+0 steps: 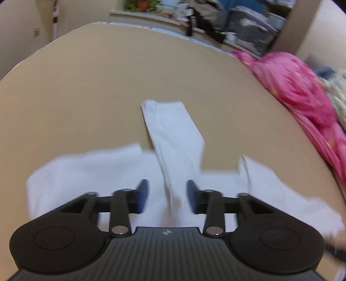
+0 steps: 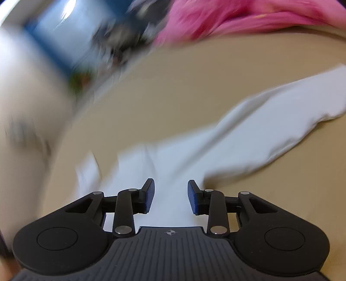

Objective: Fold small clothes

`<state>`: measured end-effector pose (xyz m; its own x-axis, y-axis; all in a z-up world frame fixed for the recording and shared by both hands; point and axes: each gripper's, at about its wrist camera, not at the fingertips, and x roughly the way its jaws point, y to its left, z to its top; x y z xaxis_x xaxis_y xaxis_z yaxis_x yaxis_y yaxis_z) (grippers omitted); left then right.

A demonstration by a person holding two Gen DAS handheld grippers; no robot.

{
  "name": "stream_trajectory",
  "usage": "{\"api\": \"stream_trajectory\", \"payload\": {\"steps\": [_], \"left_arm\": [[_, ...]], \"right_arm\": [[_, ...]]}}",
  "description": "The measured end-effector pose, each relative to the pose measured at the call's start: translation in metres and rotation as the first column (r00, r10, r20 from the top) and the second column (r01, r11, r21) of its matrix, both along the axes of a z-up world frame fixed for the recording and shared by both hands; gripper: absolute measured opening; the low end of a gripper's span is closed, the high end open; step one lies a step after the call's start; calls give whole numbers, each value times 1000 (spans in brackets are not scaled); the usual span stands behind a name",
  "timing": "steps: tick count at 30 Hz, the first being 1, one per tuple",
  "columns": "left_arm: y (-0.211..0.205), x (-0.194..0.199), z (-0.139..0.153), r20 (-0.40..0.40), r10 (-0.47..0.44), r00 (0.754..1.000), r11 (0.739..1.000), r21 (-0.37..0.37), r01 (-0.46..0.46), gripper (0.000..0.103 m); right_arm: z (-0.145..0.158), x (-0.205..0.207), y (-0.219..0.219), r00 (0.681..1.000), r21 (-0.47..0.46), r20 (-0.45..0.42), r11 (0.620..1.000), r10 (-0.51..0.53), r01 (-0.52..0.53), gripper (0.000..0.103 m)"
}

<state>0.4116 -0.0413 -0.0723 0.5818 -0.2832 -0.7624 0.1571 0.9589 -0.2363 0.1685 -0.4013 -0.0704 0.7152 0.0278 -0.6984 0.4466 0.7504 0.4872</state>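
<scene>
Left wrist view shows the left gripper (image 1: 167, 195), a black two-finger tool with blue pads, poised low over a small white cloth garment (image 1: 175, 140) that lies spread on a smooth tan tabletop (image 1: 86, 90). Its jaws stand apart with a clear gap, and a narrow band of the white fabric runs up through that gap toward the far side of the table; whether either pad touches the cloth cannot be told through the blur. Broader white panels of the garment lie to both sides of the fingers. A crumpled bright pink cloth (image 1: 298, 86) rests at the table's far right edge, well apart from the white garment, and a cluttered shelf (image 1: 194, 19) with a potted plant sits beyond the table. Right wrist view is heavily smeared, yet the right gripper (image 2: 170, 195) is plain enough: its blue-padded jaws are likewise spread wide, holding nothing, hovering over white fabric that fills the gap between them. From there a long white sleeve-like strip (image 2: 270, 121) stretches away to the upper right across the tan surface, with the pink cloth along the top edge.
</scene>
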Motion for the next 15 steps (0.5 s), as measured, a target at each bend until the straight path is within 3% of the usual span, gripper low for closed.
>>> {"api": "stream_trajectory", "payload": {"steps": [2,5,6,7,8,10,12,15], "left_arm": [[-10,39,-14,-36,44,998,999,15,-43,60],[-23,83,-35,-83,98,992,994,64,-93,58],[-28,92,-40,-91,103,991,993,75,-97,51],[-33,98,-44,-91,82,992,994,78,-75,15],[-39,101,-46,-97,40,995,995,92,-31,4],[-43,98,-36,-25,-23,999,983,184,27,3],[-13,92,-16,53,2,999,982,190,-12,3],[88,70,25,176,165,971,957,208,-200,3]], "right_arm": [[-9,19,7,996,20,-13,996,91,-91,35],[-21,36,22,984,-96,-116,985,134,-146,35],[-25,39,25,978,-126,-158,979,138,-159,35],[-29,41,24,973,-131,-187,978,136,-162,35],[-33,41,25,969,-117,-204,979,140,-167,36],[-32,41,27,967,-121,-203,976,153,-179,36],[-28,37,32,964,-130,-208,972,164,-194,36],[-29,38,30,964,-128,-213,973,161,-191,36]]}}
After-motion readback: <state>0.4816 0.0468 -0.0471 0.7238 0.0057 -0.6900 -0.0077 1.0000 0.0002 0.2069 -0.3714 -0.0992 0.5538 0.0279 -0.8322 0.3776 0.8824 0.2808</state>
